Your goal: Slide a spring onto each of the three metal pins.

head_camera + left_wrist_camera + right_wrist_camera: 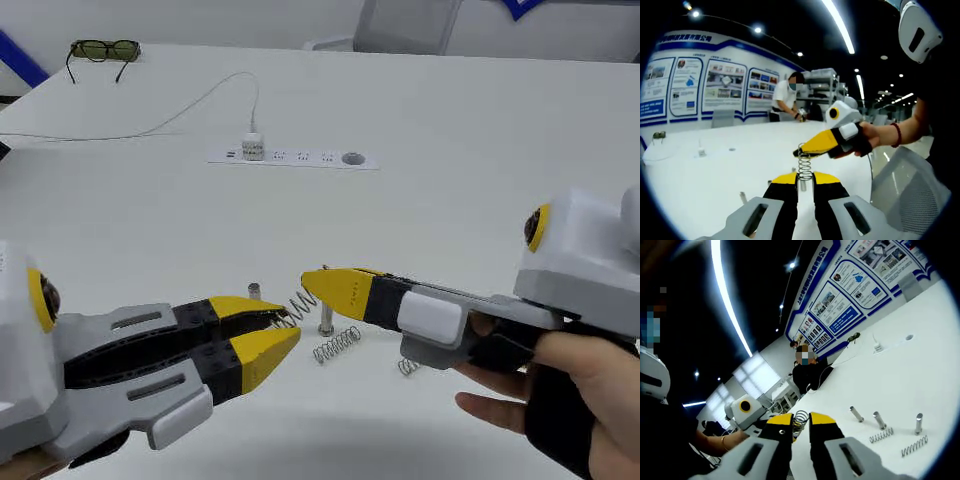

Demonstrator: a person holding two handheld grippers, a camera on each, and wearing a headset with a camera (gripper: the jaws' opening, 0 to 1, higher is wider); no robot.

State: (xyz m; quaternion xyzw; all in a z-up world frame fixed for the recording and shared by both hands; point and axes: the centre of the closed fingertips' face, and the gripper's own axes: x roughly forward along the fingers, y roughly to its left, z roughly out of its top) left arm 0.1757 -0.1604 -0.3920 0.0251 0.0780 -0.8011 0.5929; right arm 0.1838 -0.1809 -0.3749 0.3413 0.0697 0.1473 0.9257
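One spring (300,305) hangs in the air between the two grippers, stretched from one to the other. My left gripper (280,325) comes in from the lower left, its yellow jaws shut on the near end of the spring (805,167). From the right, my right gripper (308,283) holds the other end (800,420) at its tip. Below them a metal pin (326,322) and a shorter pin (254,291) stand on the white table. The right gripper view shows three pins (879,420) upright in a row. Two loose springs (336,344) (408,367) lie beside them.
A white power strip (295,157) with a plugged charger and a thin cable (190,105) lies across the middle of the table (480,200). Sunglasses (103,49) rest at the far left corner. A grey chair (405,25) stands behind the far edge.
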